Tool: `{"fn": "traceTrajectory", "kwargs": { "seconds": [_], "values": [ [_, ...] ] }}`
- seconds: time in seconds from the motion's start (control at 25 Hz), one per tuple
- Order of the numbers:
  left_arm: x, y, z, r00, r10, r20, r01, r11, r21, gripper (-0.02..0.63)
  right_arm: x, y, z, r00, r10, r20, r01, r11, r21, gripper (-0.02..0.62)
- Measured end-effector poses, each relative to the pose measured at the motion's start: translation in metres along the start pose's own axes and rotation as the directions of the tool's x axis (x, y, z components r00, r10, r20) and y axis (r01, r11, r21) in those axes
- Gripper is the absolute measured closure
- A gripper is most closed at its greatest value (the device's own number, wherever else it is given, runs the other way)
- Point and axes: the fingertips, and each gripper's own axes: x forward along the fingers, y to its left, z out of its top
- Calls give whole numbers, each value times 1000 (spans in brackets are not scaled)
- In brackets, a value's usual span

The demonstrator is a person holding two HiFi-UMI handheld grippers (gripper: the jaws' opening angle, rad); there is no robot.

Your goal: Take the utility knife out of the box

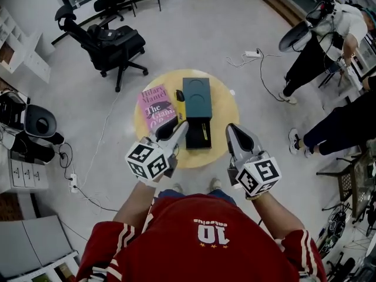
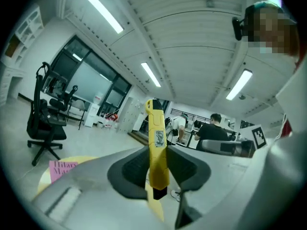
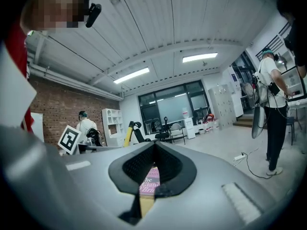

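Observation:
My left gripper [image 1: 180,128] is shut on the yellow utility knife [image 2: 157,147], held above the near edge of the round yellow table [image 1: 226,107]. The knife stands upright between the pads, its tip rising past the jaws, and it also shows as a yellow bar [image 3: 128,133] in the right gripper view. The dark green box [image 1: 196,96] lies on the table with its black tray [image 1: 198,135] slid out toward me. My right gripper [image 1: 234,131] hovers beside the tray on the right, shut with nothing between its fingers [image 3: 154,147].
A pink book [image 1: 155,107] lies left of the box. A black office chair [image 1: 108,40] stands beyond the table at the left. People [image 1: 329,34] stand at the right, with a power strip [image 1: 252,54] and cable on the floor. Shelves and equipment line the left wall.

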Motion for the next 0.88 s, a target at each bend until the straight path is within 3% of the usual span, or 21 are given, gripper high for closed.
{"fn": "traceTrajectory", "kwargs": {
  "seconds": [0.28,0.88],
  "values": [
    [-55,-31,79,988,-67,138,37,976,215,480,-13,22,18,993,-87,77,88,996,-4,603],
    [-74,-12,88,984,-141,107,114,967,227,480,1,37,-28,973,-231,-11,230,973,-32,584]
  ]
}}
